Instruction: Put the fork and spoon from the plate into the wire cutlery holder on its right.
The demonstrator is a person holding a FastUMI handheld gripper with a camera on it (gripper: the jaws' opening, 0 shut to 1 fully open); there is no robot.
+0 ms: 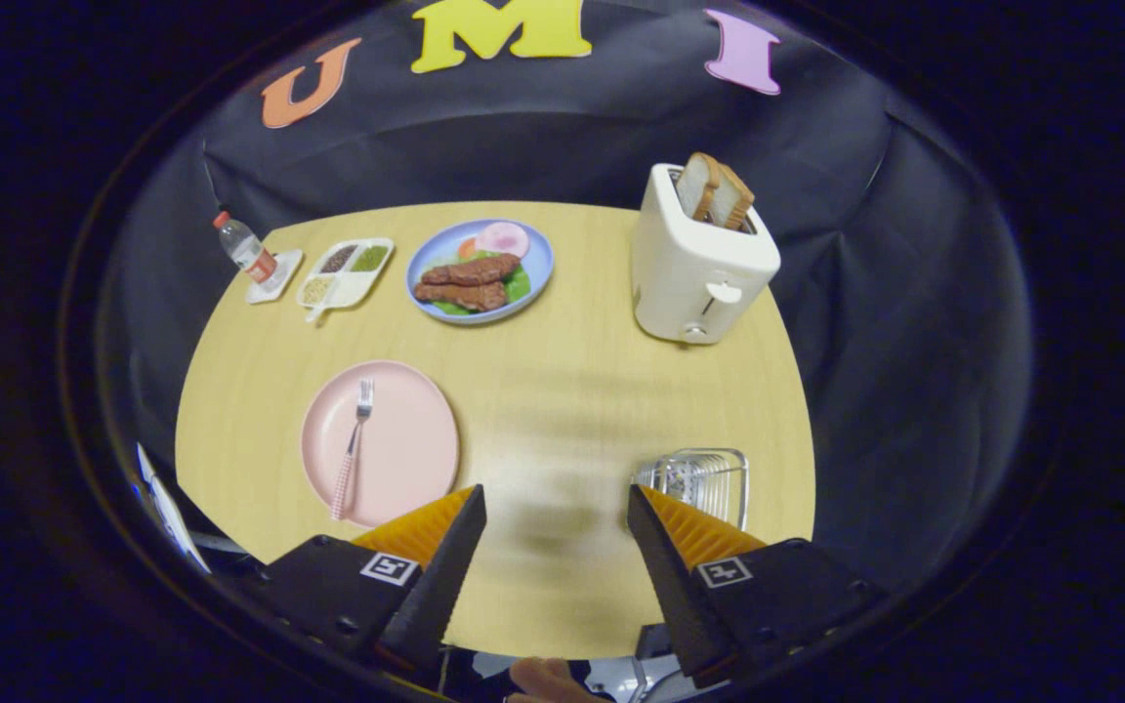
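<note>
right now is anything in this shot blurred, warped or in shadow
Gripper view: fisheye bends the table edge into a curve; a smeared, blurry patch with a soft shadow lies on the bare wood between the open gripper fingers; fork, pink plate and toaster read sharp.

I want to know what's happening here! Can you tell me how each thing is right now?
gripper: open, nothing between its fingers
fork: lying on the pink plate
pink plate: holds the fork
wire cutlery holder: upright, contents unclear
toaster: bread sticking up
blue plate: full of food
bottle: upright, capped
</note>
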